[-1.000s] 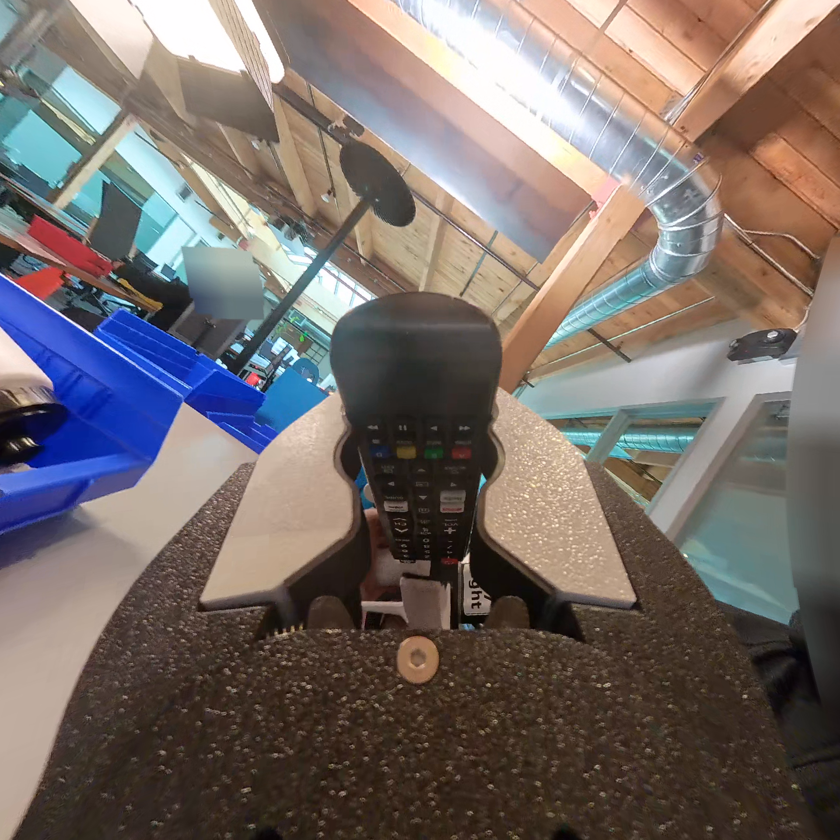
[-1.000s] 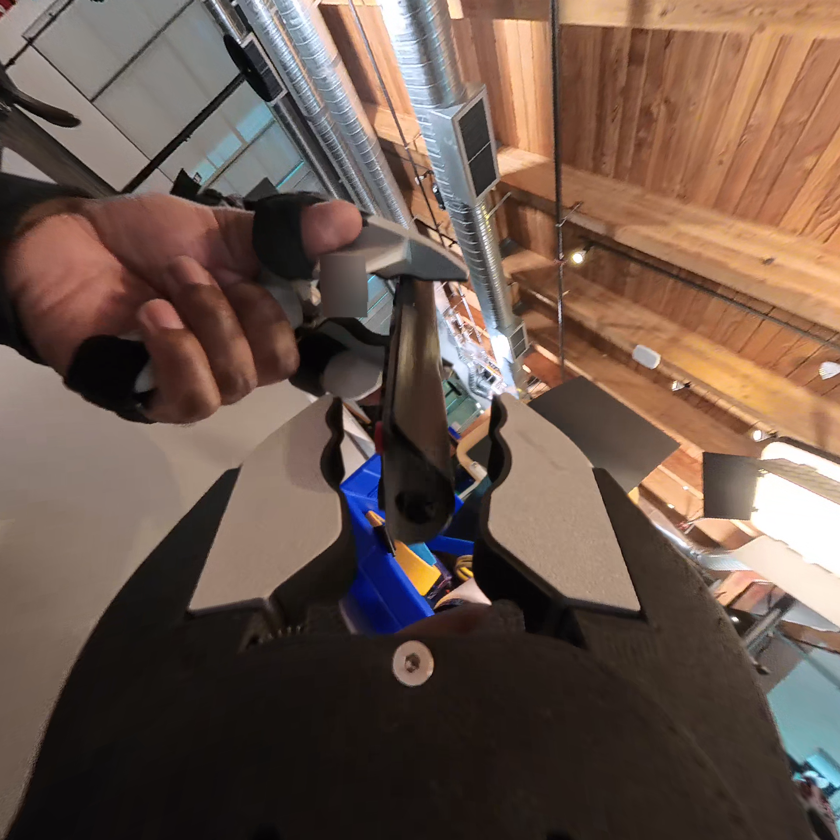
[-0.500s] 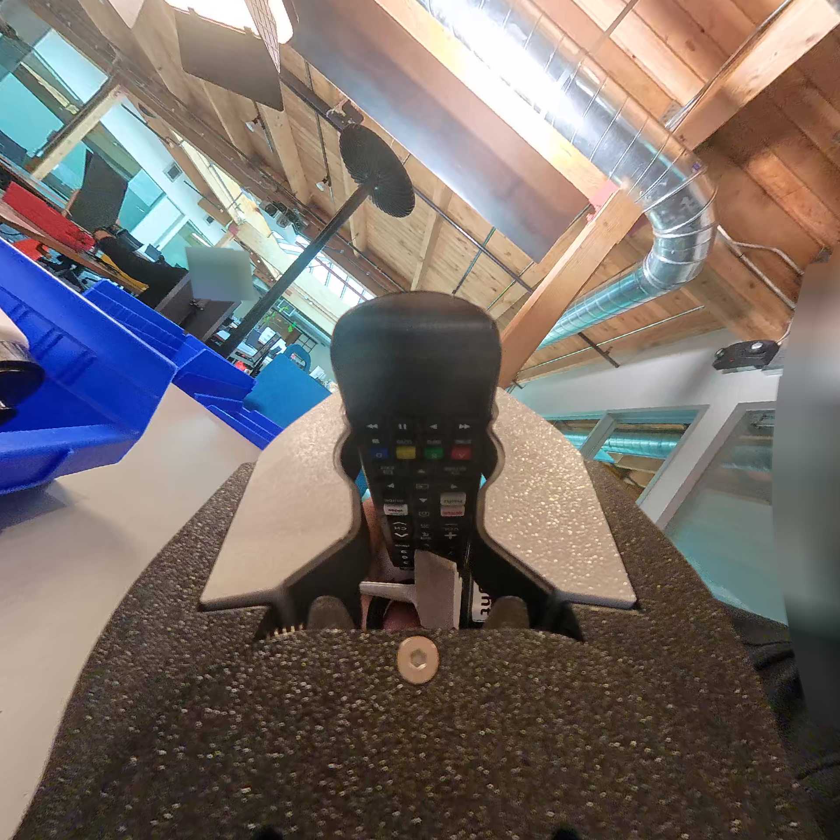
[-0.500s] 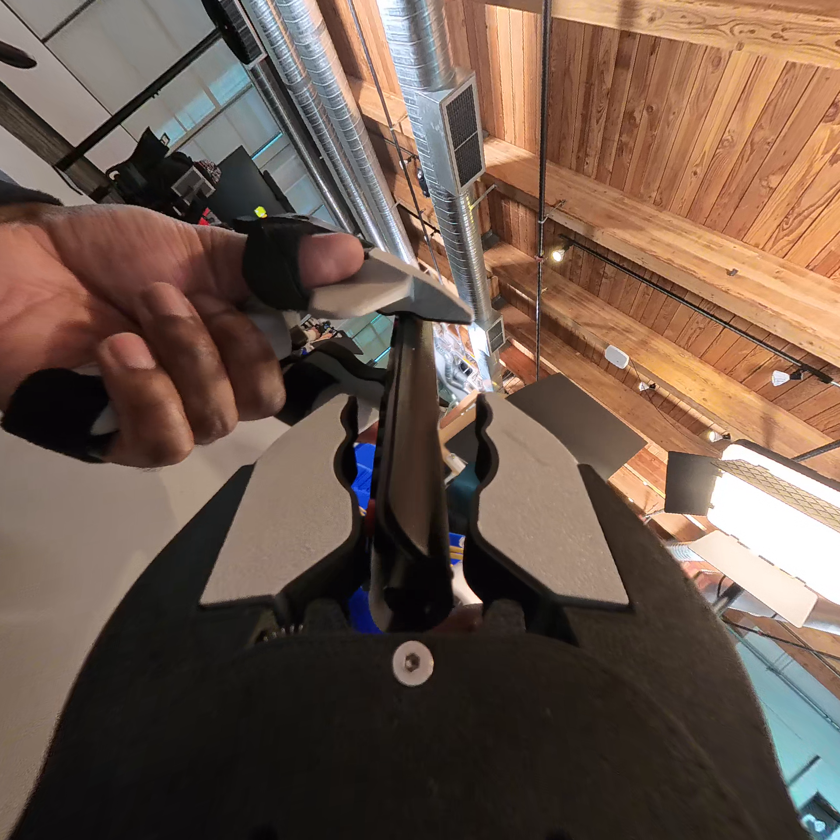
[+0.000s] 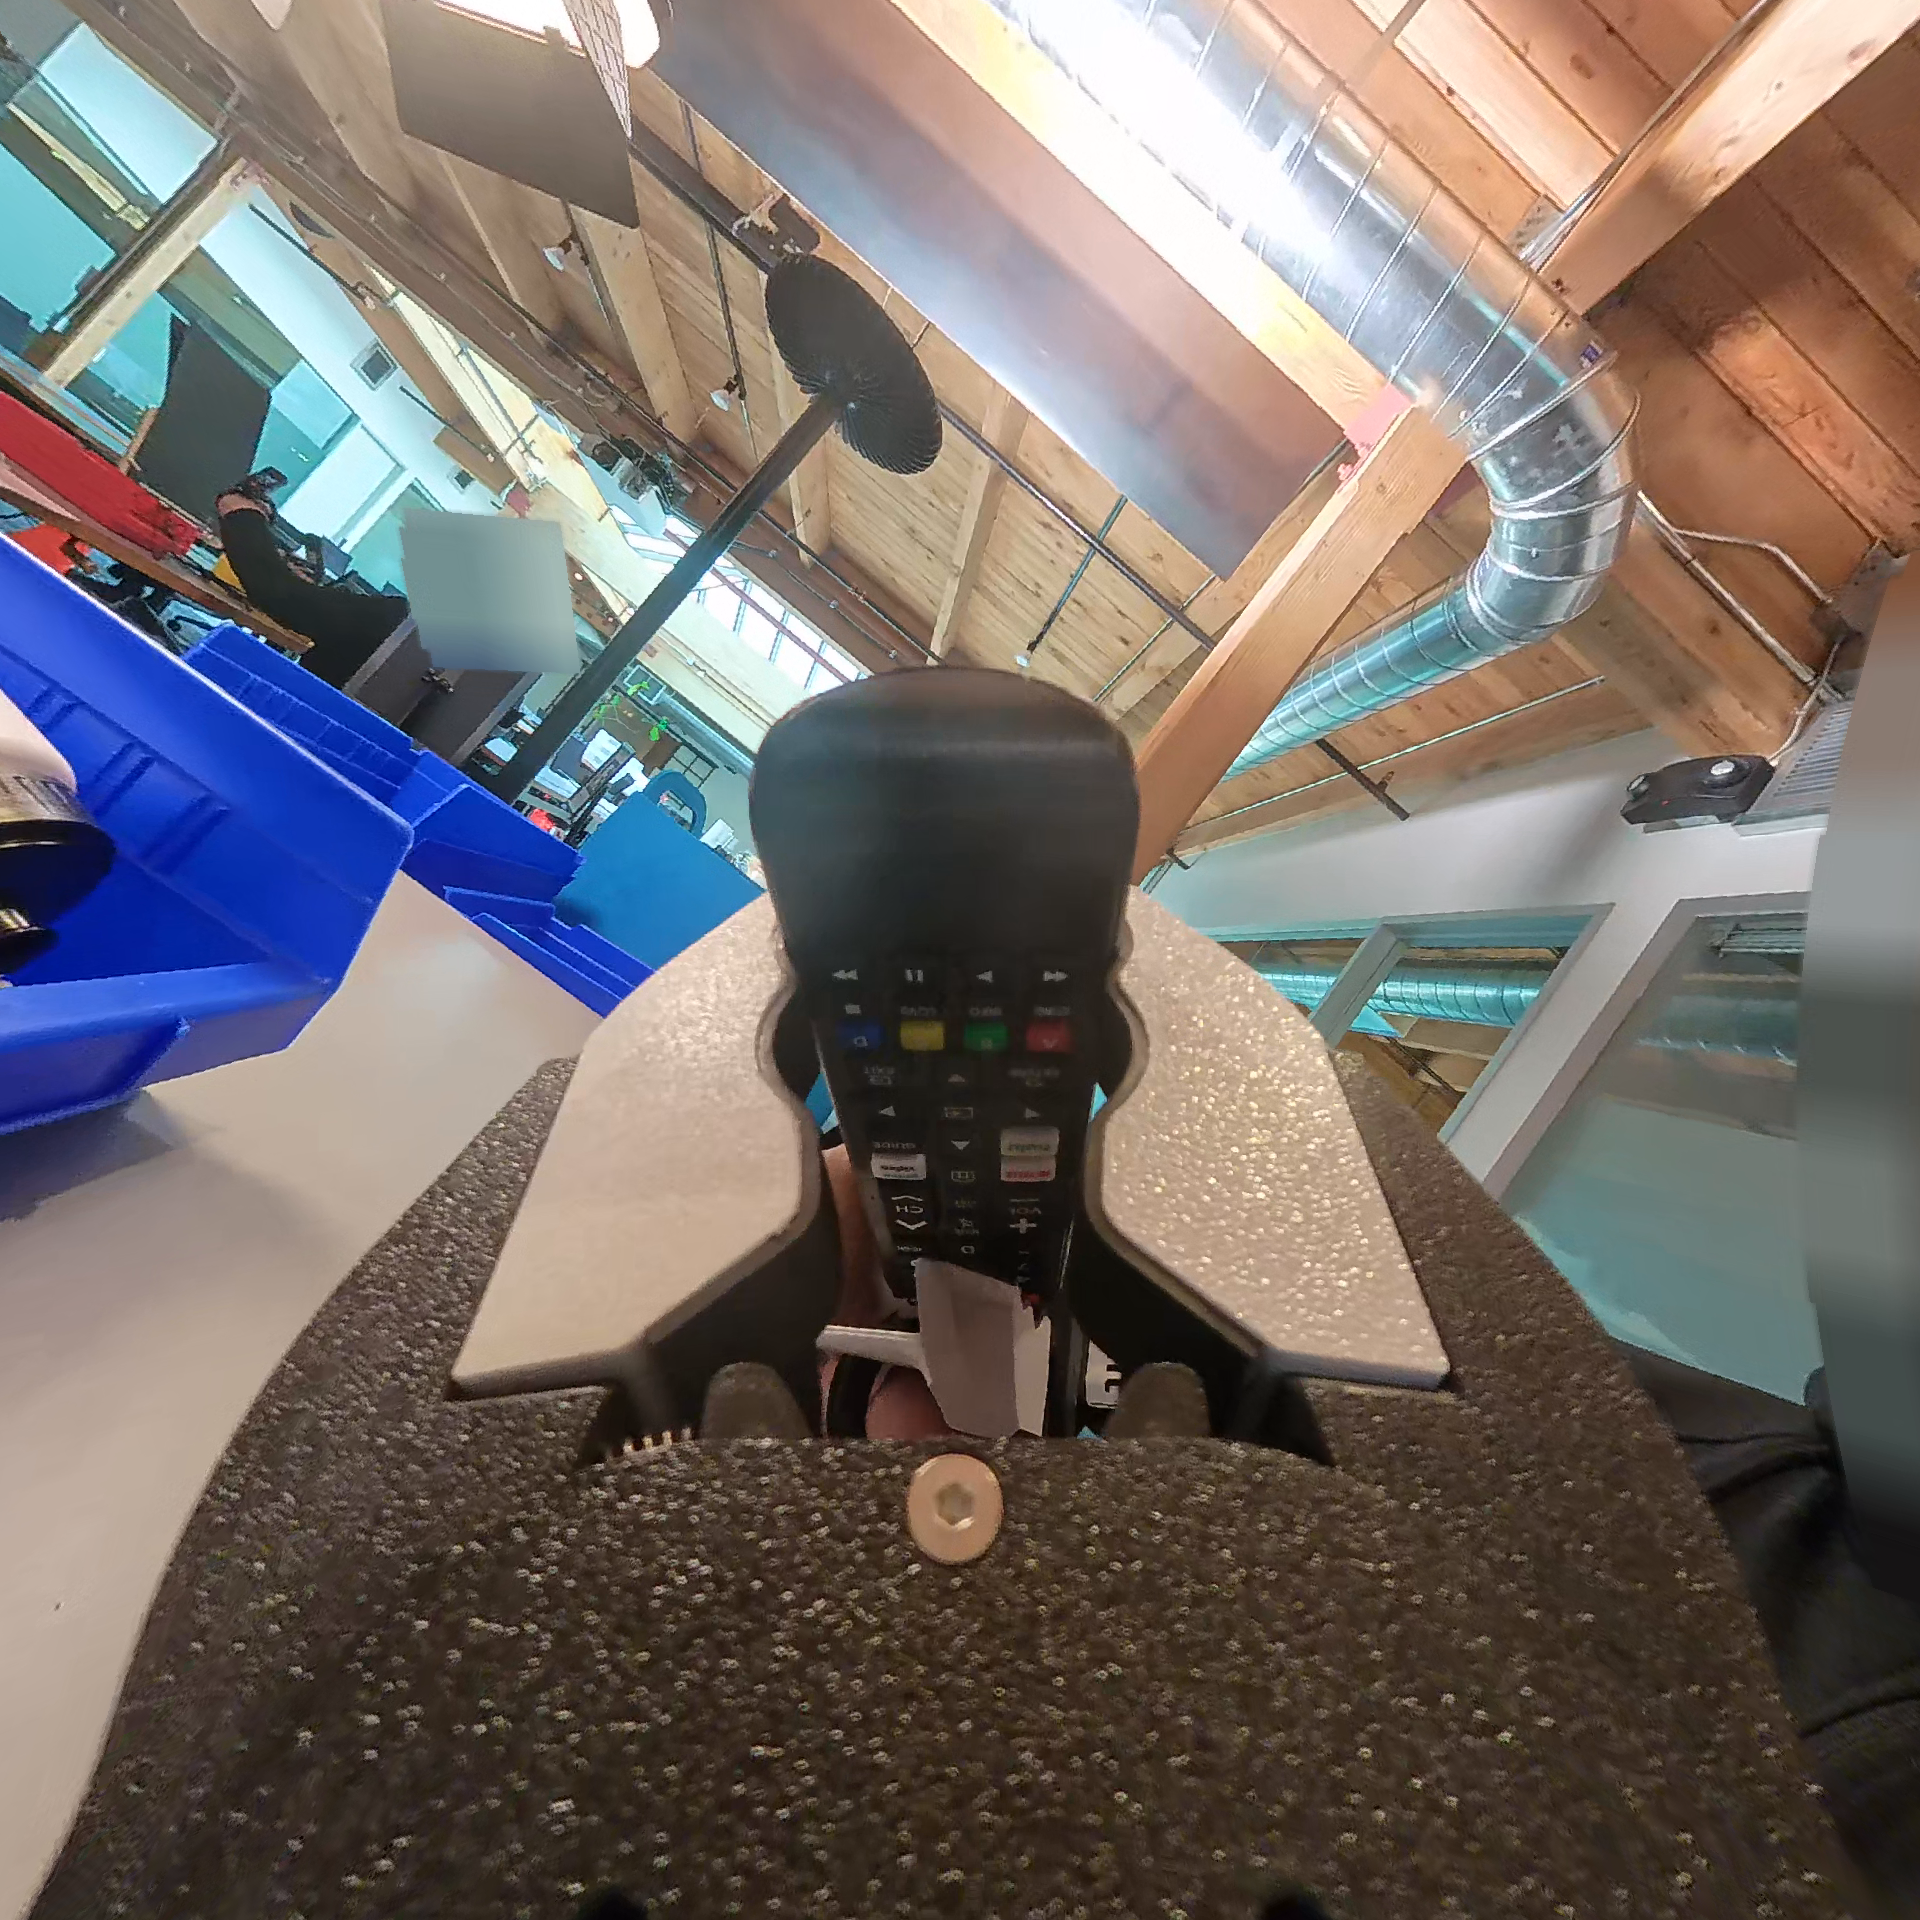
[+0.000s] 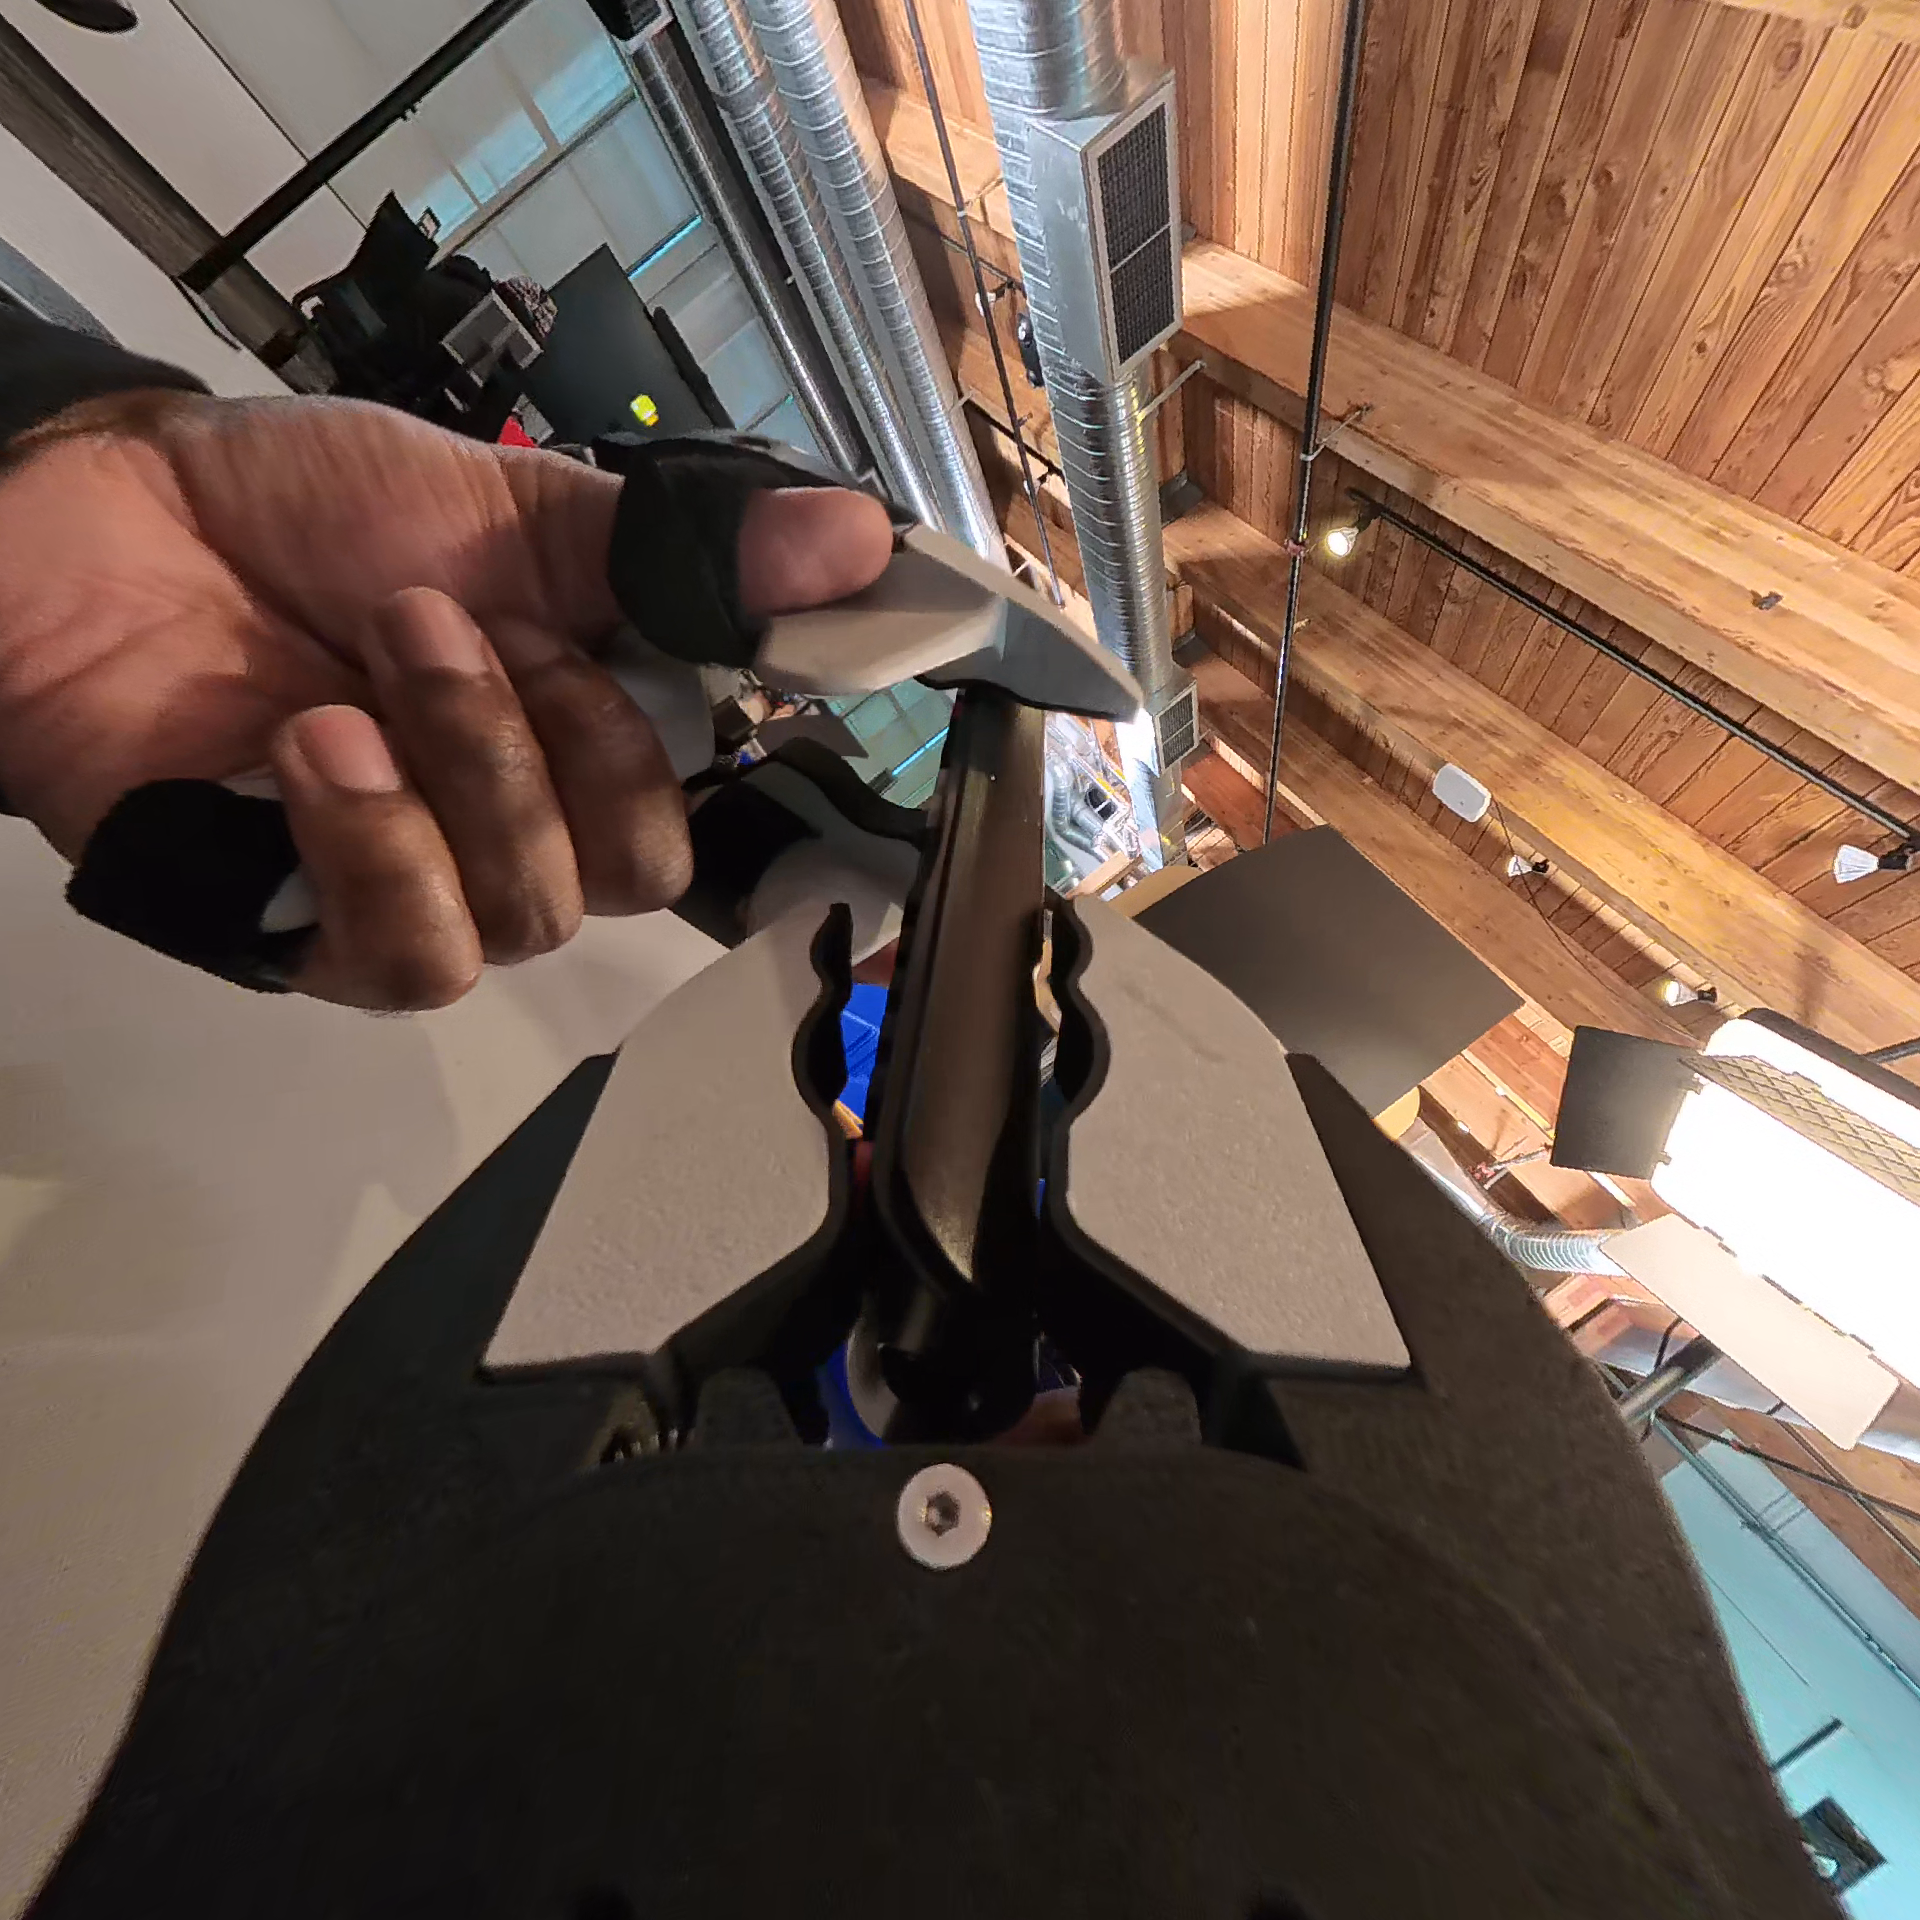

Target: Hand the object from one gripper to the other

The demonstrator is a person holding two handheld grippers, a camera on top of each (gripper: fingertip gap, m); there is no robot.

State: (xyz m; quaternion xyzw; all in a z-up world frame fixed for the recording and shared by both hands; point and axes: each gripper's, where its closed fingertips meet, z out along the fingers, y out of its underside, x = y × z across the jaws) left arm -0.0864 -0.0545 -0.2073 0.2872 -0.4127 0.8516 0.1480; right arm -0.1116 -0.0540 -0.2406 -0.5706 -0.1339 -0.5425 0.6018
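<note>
A black TV remote (image 5: 940, 1101) with coloured buttons stands upright between the fingers of my left gripper (image 5: 948, 935), which is shut on its sides. In the right wrist view the remote (image 6: 966, 1039) shows edge-on, deep between the fingers of my right gripper (image 6: 945, 925), which press on its faces. A person's hand (image 6: 364, 675) holds the left gripper's handle, and its grey fingers (image 6: 935, 634) clamp the remote's far end. A white piece of the right gripper (image 5: 966, 1340) shows at the remote's lower end.
Blue bins (image 5: 208, 831) stand on the grey table (image 5: 260, 1247) to the left. A black pole with a disc (image 5: 852, 384) rises behind. A bright light panel (image 6: 1787, 1164) hangs at the right under the wooden ceiling. The grippers' ends are close to 4 cm from one another.
My right gripper's fingers have closed in on the remote, which now sits deeper between them. The left gripper has kept its hold and tilted only slightly.
</note>
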